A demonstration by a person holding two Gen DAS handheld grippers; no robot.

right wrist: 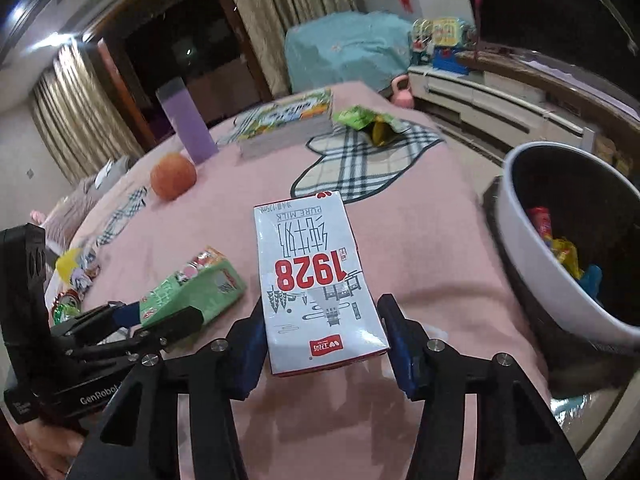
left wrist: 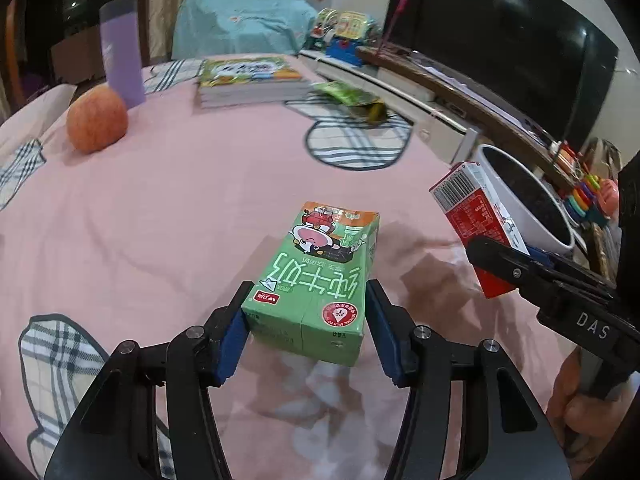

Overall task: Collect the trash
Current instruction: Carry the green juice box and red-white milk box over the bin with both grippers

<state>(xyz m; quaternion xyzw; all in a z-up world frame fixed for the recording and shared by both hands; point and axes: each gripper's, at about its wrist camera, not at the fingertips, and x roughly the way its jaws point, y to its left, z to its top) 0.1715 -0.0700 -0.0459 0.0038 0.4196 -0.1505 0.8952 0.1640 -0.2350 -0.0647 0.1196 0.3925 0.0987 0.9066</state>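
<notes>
left gripper point(left wrist: 306, 320) has its blue pads clamped on the near end of the green milk carton point(left wrist: 316, 276), carton pointing to 12 o'clock over the pink tablecloth point(left wrist: 180, 200). right wrist view shows the same carton point(right wrist: 192, 292) at 9 o'clock, far end apparently tipped up off the cloth.

right gripper point(right wrist: 324, 344) pinches the white-and-red milk carton point(right wrist: 316, 280), pads on both long sides, carton pointing to 12 o'clock. in the left view that carton point(left wrist: 476, 220) sits at 3 o'clock, raised, just in front of the white bin point(left wrist: 532, 204).

progress, my read: about midway. bin point(right wrist: 536, 240) already holds several wrappers. both cartons are gripped but not dropped yet. still on the table: green snack wrapper point(right wrist: 360, 118) at 12 o'clock, plus more wrappers point(right wrist: 74, 276) at 9 o'clock by the left gripper's body.

apple point(left wrist: 97, 119), purple cup point(left wrist: 122, 50) and book stack point(left wrist: 248, 80) at 11–12 o'clock are probably not trash.

view differences: only the right wrist view shows the bin's contents and the 9 o'clock wrappers. only the left view shows the barcode end of the red carton and the person's hand point(left wrist: 576, 412) at 4 o'clock.
</notes>
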